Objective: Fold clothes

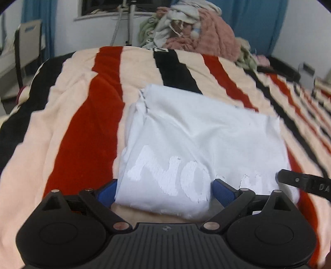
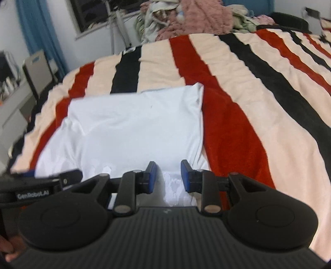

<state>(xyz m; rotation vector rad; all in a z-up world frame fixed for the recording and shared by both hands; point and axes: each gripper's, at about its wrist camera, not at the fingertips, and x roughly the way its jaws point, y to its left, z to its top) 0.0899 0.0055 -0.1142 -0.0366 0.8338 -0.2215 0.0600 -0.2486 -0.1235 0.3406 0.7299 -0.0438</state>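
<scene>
A folded white shirt (image 1: 196, 140) with white lettering lies on the striped blanket (image 1: 82, 124); it also shows in the right wrist view (image 2: 132, 128). My left gripper (image 1: 164, 191) is open, its blue pads on either side of the shirt's near edge. My right gripper (image 2: 167, 175) is open over the shirt's near right corner, with nothing held between the blue pads. The tip of the right gripper shows at the right of the left wrist view (image 1: 302, 183), and the left gripper shows at the left of the right wrist view (image 2: 41, 186).
A heap of unfolded clothes (image 1: 192, 31) with a pink fleece (image 2: 198, 18) lies at the far end of the bed. A chair (image 1: 29, 47) and a desk stand to the left. A metal stand (image 1: 130, 20) is by the window.
</scene>
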